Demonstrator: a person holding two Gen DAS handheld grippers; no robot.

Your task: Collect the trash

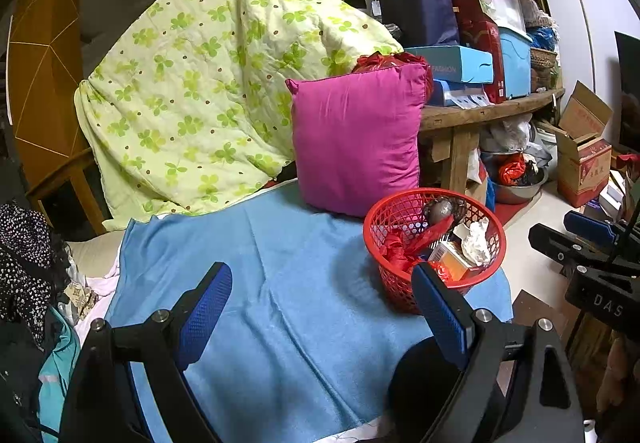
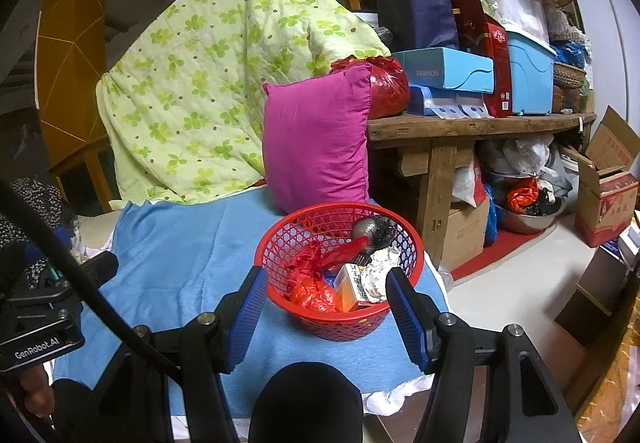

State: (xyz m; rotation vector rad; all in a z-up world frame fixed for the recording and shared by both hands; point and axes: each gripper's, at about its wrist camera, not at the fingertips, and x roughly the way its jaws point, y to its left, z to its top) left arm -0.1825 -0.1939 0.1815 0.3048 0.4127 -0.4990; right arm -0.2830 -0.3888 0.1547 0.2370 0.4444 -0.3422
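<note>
Bed w/ blue towel; red basket just ahead of right tongs, pink pillow & green quilt beyond.

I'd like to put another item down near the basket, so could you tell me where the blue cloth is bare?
The blue cloth lies bare in a wide patch left of the red basket, bordered by the green quilt and pink pillow behind and the heap of clothes at its left edge. The wooden bench beyond is crowded with boxes.
</note>
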